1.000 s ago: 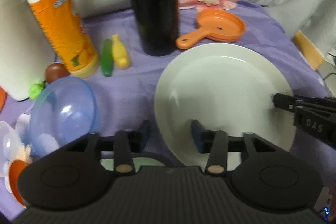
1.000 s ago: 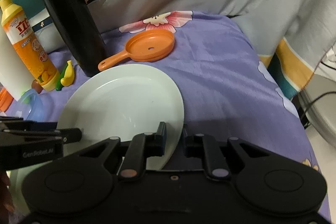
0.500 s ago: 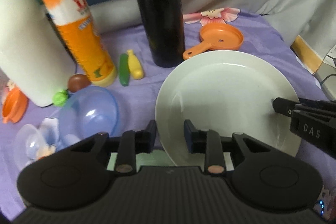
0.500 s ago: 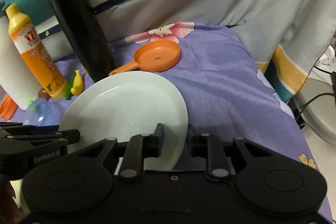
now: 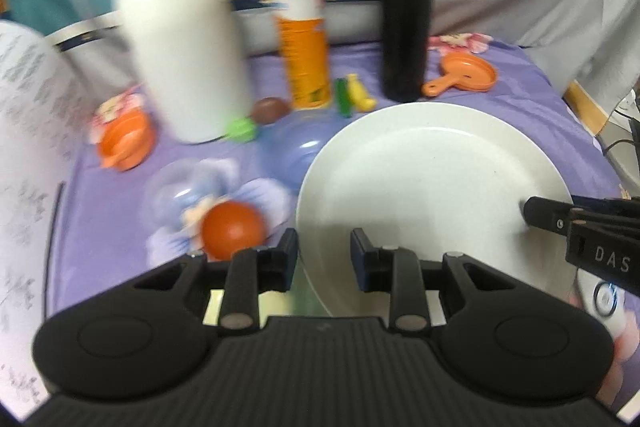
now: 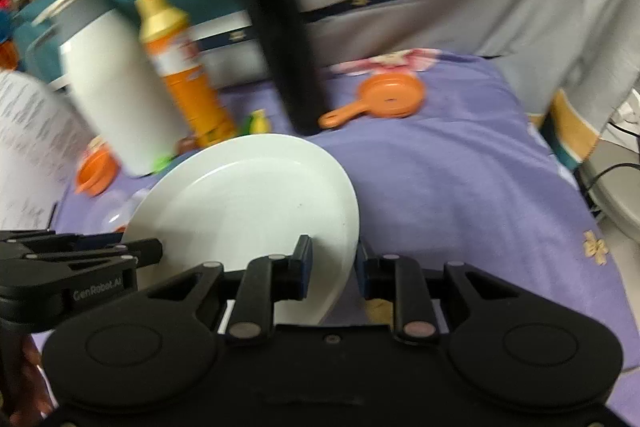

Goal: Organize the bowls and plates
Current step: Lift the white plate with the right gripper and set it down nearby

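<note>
White plate (image 5: 432,183) is lifted clear of the blue bowl (image 5: 292,155) beside it, gripped at opposite rims by left tool (image 5: 324,255) and right tool (image 6: 330,267).

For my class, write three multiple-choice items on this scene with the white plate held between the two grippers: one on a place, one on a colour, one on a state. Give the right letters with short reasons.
1. Where does the small orange pan lie?
A. On the purple cloth beyond the white plate
B. On the plate
C. Inside the blue bowl

2. What colour is the tall cylinder behind the plate?
A. White
B. Black
C. Orange

3. How is the plate held?
A. Flat on the cloth, untouched
B. By the left gripper only
C. By both grippers at opposite rims

Answers:
1 A: the pan sits on bare cloth, apart from the plate.
2 B: it is dark throughout.
3 C: the left gripper and the right gripper each straddle a rim with their fingers, and the plate tilts clear of the cloth.
</note>
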{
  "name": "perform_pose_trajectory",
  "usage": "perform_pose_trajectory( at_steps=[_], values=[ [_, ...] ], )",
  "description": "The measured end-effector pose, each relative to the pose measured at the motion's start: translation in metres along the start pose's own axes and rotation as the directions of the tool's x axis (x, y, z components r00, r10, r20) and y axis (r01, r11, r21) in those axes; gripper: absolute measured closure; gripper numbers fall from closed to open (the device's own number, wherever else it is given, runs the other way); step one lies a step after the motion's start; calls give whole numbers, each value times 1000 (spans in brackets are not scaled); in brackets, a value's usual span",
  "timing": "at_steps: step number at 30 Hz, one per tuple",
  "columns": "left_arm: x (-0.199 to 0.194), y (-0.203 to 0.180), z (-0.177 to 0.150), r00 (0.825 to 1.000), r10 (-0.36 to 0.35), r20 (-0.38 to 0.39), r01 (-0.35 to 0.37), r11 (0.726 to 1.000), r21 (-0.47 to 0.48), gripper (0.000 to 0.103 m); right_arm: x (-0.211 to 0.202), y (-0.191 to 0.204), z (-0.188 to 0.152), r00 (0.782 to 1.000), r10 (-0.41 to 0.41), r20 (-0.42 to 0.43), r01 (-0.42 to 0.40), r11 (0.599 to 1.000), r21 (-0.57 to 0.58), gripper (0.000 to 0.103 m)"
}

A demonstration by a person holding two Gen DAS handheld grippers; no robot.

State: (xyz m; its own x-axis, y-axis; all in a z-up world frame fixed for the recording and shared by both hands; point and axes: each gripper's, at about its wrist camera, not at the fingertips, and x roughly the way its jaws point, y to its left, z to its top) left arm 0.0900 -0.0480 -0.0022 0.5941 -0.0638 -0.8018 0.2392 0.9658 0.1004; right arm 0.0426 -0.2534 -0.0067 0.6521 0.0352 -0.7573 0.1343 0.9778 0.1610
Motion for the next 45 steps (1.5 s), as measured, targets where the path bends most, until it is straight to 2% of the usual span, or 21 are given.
perform_pose_trajectory(
  at_steps=[7, 14, 20, 26, 35, 45],
  values=[
    [-40, 72, -53, 998, 58, -2, -58, 995, -85, 75, -30, 71, -33, 996, 92, -23, -93, 993, -78, 79],
    [-61, 134, -109, 995, 93, -27, -96, 983, -154, 75, -37, 142, -70, 983, 148, -106, -162, 977, -139, 79],
    [-64, 186, -151, 993, 106, -58, -116, 967, -227, 75, -34, 203, -98, 971, 161, -179, -198, 956, -218, 79],
    [-61, 220, -182, 991, 106, -82, -124, 957, -263, 75, -19, 254, -123, 959, 147, -243, -217, 932, -292, 79],
    [-50, 238, -202, 993, 82, -87, -103, 959, -264, 75, -2, 285, -139, 950, 122, -287, -219, 916, -335, 79],
    [-29, 239, -207, 993, 40, -108, -68, 962, -264, 75, 14, 277, -142, 946, 88, -311, -197, 920, -339, 79]
  ],
)
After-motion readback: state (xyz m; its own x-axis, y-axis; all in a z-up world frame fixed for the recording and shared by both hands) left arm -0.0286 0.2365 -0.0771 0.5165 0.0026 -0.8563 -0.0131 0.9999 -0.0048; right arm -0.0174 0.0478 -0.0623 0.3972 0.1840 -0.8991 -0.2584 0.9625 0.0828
